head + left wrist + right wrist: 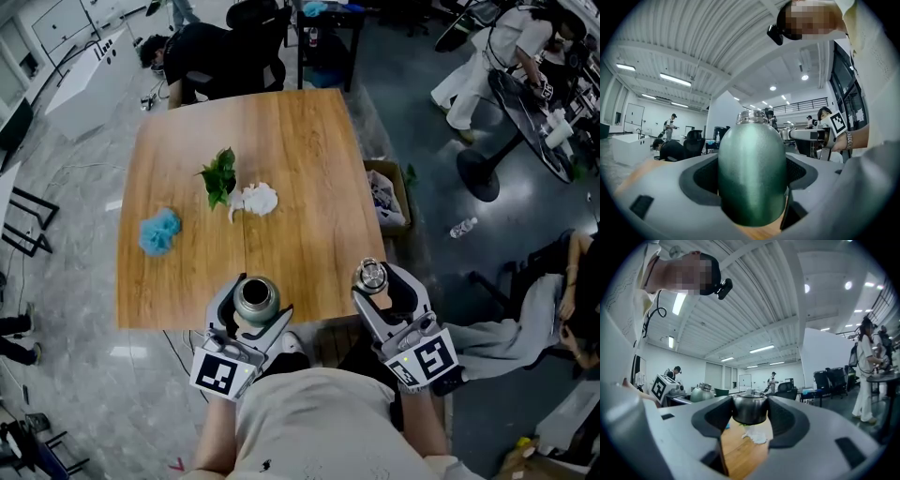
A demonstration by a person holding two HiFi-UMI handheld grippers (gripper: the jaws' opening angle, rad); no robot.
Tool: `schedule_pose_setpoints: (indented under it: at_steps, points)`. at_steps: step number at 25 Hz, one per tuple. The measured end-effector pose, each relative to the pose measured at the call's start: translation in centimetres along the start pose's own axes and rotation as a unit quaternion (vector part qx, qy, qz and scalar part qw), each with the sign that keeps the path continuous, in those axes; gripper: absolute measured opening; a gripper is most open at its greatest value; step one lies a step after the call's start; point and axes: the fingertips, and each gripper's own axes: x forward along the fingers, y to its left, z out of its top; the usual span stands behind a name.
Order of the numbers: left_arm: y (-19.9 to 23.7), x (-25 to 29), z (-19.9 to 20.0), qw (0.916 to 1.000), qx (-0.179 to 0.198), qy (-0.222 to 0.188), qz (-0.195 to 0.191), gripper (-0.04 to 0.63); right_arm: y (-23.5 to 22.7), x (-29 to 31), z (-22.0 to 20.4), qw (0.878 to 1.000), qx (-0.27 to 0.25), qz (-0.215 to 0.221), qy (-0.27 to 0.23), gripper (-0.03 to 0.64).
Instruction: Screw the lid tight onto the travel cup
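The green travel cup (pixel 255 298) stands upright with its threaded silver mouth bare, clamped in my left gripper (pixel 251 309) above the near table edge. In the left gripper view the cup (pixel 751 171) fills the space between the grey jaws. My right gripper (pixel 373 281) is shut on the steel lid (pixel 373 275), held level a short way right of the cup. The right gripper view shows the lid (pixel 749 408) between the jaw pads, with the cup (pixel 702 393) and the left gripper at far left. Cup and lid are apart.
The wooden table (pixel 309 159) carries a blue puff (pixel 159 232), a green leafy sprig (pixel 219 174) and a crumpled white cloth (pixel 255 200) further out. A box of clutter (pixel 386 195) sits on the floor by the right edge. People and office chairs surround the table.
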Motion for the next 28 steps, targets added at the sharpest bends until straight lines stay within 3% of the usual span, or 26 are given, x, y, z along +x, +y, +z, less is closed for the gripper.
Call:
schedule_pose_setpoints:
  at_steps: [6,20,28]
  points:
    - [-0.9,0.2,-0.7,0.9996,-0.005,0.018,-0.020,0.393,0.3,0.3,-0.1,1.000,-0.004,0.004,0.003,0.247]
    - [-1.8,1.1,-1.5,0.9987,-0.017,0.017,-0.044,0.393,-1.4,-1.2,0.0,0.999,0.026,-0.025,-0.001,0.247]
    - [-2.9,1.1,-0.6,0.9981,-0.010,0.003,-0.060,0.393,1.1,0.6,2.6,0.998,0.046,0.030,-0.035,0.247]
